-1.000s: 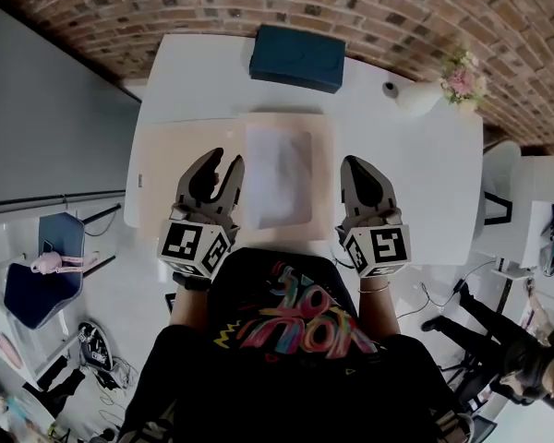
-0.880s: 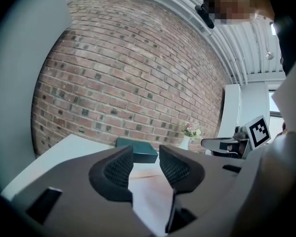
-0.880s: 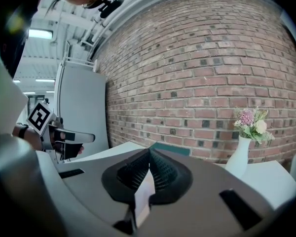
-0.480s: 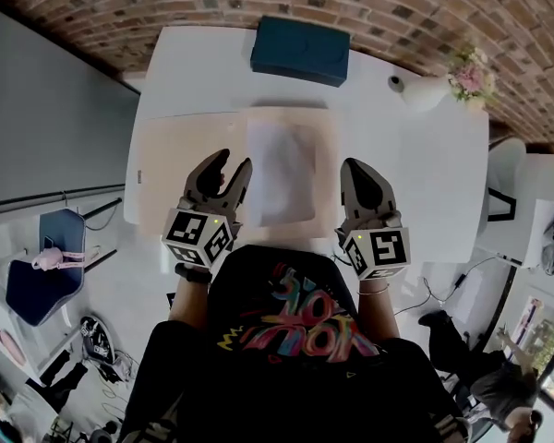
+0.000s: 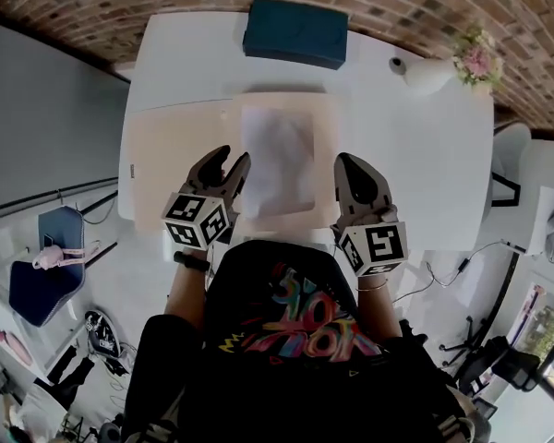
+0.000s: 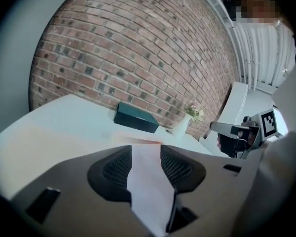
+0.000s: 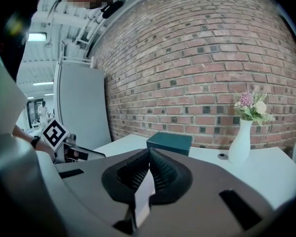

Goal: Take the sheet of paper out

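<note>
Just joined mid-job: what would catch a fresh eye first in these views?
First, the white sheet of paper, lying on a beige folder at the middle of the white table. Flanking it at the near edge are the left gripper, whose jaws have just been opening with nothing gripped, and the right gripper, jaws together. A dark teal box sits at the far edge.

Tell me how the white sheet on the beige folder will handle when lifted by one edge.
The sheet lies thin and flat, so it will probably droop, not stay stiff. It looks very light, and may slide across the beige folder if pushed.
</note>
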`<act>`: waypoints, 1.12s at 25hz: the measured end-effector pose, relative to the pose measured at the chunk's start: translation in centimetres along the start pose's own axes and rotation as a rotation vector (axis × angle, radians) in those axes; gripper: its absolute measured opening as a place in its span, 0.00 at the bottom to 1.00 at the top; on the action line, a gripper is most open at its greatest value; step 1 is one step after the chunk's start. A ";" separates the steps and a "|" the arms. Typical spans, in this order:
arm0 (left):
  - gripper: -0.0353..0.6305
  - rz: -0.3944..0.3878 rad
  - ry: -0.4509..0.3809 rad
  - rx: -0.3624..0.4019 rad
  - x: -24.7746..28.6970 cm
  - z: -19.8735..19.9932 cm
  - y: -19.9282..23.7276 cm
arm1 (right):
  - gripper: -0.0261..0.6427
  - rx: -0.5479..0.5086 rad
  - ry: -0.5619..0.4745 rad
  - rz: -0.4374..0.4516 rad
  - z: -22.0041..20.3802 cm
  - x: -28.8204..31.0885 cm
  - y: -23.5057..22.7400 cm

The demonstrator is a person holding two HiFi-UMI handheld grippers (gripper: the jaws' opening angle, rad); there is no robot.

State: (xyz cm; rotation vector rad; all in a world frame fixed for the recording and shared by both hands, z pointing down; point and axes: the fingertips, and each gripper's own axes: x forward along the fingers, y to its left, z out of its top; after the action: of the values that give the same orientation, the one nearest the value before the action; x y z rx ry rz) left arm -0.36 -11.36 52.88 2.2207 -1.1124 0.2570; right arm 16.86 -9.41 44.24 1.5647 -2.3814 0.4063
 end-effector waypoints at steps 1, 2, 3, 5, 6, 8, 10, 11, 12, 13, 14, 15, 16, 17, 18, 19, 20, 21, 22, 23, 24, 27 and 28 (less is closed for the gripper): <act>0.32 -0.004 0.012 -0.011 0.3 -0.5 0.2 | 0.07 0.002 0.014 0.002 -0.4 0.0 0.1; 0.32 -0.009 0.026 -0.021 0.6 -1.0 0.3 | 0.07 0.006 0.025 0.006 -0.7 0.0 0.2; 0.32 -0.014 0.040 -0.033 0.9 -1.5 0.5 | 0.07 0.011 0.025 0.010 -0.8 0.1 0.4; 0.32 -0.021 0.061 -0.061 1.3 -2.3 0.9 | 0.07 0.015 0.018 0.020 -1.0 0.3 0.7; 0.32 -0.023 0.070 -0.076 1.5 -2.7 1.1 | 0.07 0.015 0.021 0.023 -1.3 0.3 0.7; 0.32 -0.027 0.093 -0.101 1.9 -3.5 1.4 | 0.07 0.015 0.042 0.030 -2.0 0.2 0.8; 0.32 -0.032 0.121 -0.112 2.4 -4.2 1.5 | 0.07 0.016 0.082 0.037 -2.6 0.1 0.9; 0.32 -0.034 0.135 -0.117 2.6 -4.6 1.6 | 0.07 0.017 0.097 0.039 -2.9 0.0 0.9; 0.33 -0.037 0.148 -0.125 2.9 -5.0 1.7 | 0.07 0.018 0.102 0.041 -3.0 0.0 0.8; 0.34 -0.039 0.160 -0.136 3.1 -5.3 1.8 | 0.07 0.018 0.098 0.041 -3.2 0.0 0.8; 0.35 -0.042 0.171 -0.151 3.3 -5.6 1.9 | 0.07 0.018 0.093 0.041 -3.2 -0.1 0.7; 0.35 -0.045 0.182 -0.164 3.5 -5.9 2.0 | 0.07 0.019 0.090 0.040 -3.3 -0.1 0.7; 0.36 -0.048 0.196 -0.177 3.7 -6.3 2.0 | 0.07 0.020 0.091 0.038 -3.3 -0.1 0.6; 0.37 -0.052 0.211 -0.188 3.9 -6.6 2.1 | 0.07 0.023 0.094 0.036 -3.4 -0.2 0.6; 0.38 -0.057 0.226 -0.198 4.1 -6.9 2.1 | 0.07 0.025 0.099 0.035 -3.5 -0.2 0.6; 0.40 -0.062 0.240 -0.210 4.3 -7.2 2.1 | 0.07 0.027 0.107 0.035 -3.6 -0.3 0.6; 0.41 -0.067 0.252 -0.224 4.4 -7.4 2.2 | 0.07 0.030 0.115 0.035 -3.7 -0.3 0.6; 0.42 -0.072 0.261 -0.239 4.6 -7.6 2.2 | 0.07 0.032 0.120 0.034 -3.8 -0.4 0.6; 0.43 -0.075 0.267 -0.252 4.7 -7.6 2.3 | 0.07 0.035 0.122 0.033 -3.9 -0.4 0.7; 0.44 -0.078 0.273 -0.266 4.9 -7.7 2.4 | 0.07 0.036 0.122 0.032 -4.0 -0.4 0.7; 0.44 -0.081 0.280 -0.278 4.9 -7.7 2.5 | 0.07 0.038 0.118 0.032 -4.1 -0.4 0.7; 0.45 -0.095 0.295 -0.310 5.1 -7.8 2.7 | 0.07 0.039 0.104 0.035 -4.1 -0.4 0.6; 0.45 -0.101 0.299 -0.321 5.1 -7.8 2.8 | 0.07 0.038 0.102 0.035 -4.1 -0.4 0.6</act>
State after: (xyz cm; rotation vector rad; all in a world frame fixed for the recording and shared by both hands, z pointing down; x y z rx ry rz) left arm 1.49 -11.14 62.44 1.8745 -0.8142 0.3297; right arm 16.69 -7.33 47.88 1.4826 -2.3392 0.5285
